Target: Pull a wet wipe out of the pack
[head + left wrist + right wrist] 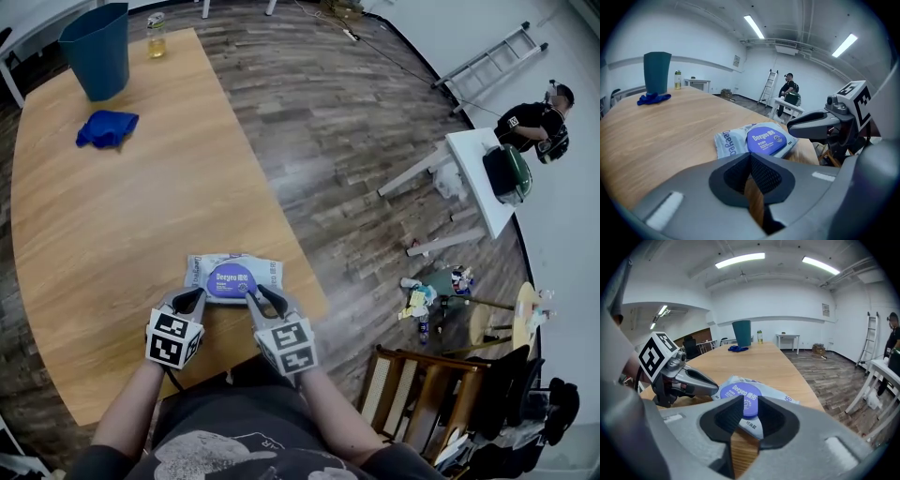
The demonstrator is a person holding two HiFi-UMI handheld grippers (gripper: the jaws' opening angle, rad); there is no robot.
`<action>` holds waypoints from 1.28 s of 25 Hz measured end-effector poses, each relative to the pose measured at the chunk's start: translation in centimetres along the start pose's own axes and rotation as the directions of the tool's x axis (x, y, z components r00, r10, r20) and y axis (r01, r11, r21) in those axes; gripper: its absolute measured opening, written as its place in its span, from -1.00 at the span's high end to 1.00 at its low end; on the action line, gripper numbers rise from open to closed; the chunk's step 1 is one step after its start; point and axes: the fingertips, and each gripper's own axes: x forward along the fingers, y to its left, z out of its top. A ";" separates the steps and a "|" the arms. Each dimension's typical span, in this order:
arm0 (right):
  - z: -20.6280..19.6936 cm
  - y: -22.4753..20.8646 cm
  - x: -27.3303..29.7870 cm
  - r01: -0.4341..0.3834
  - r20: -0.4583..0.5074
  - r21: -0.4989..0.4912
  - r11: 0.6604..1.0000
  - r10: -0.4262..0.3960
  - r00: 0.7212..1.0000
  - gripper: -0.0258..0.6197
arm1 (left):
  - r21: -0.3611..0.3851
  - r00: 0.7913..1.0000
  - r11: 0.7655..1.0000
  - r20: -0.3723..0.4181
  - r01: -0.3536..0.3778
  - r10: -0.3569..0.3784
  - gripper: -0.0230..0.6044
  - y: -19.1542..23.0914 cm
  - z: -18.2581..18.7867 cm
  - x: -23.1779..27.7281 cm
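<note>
A wet wipe pack [232, 278], pale grey-blue with a round purple lid, lies flat on the wooden table [122, 225] near its front right edge. My left gripper [197, 296] is shut and empty, its tips just short of the pack's near left corner. My right gripper [256, 294] rests at the pack's near right side with its jaws slightly open and nothing between the pads. Seen from the left gripper [750, 158], the pack [757, 139] lies just ahead. In the right gripper view the purple lid [740, 392] shows through the narrow gap of that gripper [746, 405].
A blue bin [98, 49], a blue cloth [107, 128] and a small bottle [156, 36] sit at the table's far end. To the right of the table edge stand a wooden chair [422, 394], floor clutter [427, 295] and a white table [478, 173] with a person beside it.
</note>
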 end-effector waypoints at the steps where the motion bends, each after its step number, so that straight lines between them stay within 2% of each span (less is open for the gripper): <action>1: -0.1 0.1 0.2 -0.022 -0.011 -0.013 1.000 0.022 1.000 0.64 | -0.009 1.000 1.000 -0.003 -0.003 0.003 0.87 0.0 -0.1 0.1; 5: 0.1 0.6 1.5 -0.107 -0.050 -0.111 0.988 0.102 0.994 0.40 | -0.036 1.000 0.999 -0.021 -0.023 0.022 0.87 0.1 -0.3 0.6; 9: -0.6 1.7 2.5 -0.195 -0.135 -0.219 0.956 0.168 0.976 0.18 | -0.074 0.997 0.996 -0.053 -0.057 0.053 0.87 0.2 -0.6 1.0; 13: -1.6 2.1 3.6 -0.235 -0.208 -0.345 0.909 0.170 0.963 0.00 | -0.090 0.995 0.993 -0.076 -0.075 0.069 0.87 0.4 -0.9 1.2; 17: -2.1 2.2 4.8 -0.267 -0.250 -0.412 0.871 0.173 0.953 -0.03 | -0.114 0.994 0.990 -0.084 -0.083 0.074 0.87 0.6 -1.0 1.3; 20: -2.3 2.5 5.0 -0.307 -0.268 -0.414 0.857 0.208 0.941 -0.03 | -0.098 0.991 0.990 -0.095 -0.101 0.092 0.87 0.6 -1.2 1.4; 26: -2.2 2.2 5.2 -0.355 -0.259 -0.347 0.868 0.275 0.926 -0.03 | -0.118 0.991 0.986 -0.082 -0.114 0.105 0.87 0.8 -1.1 1.5; 32: -2.1 2.1 5.3 -0.386 -0.306 -0.320 0.865 0.291 0.907 -0.02 | -0.110 0.990 0.986 -0.073 -0.126 0.119 0.87 0.8 -1.1 1.6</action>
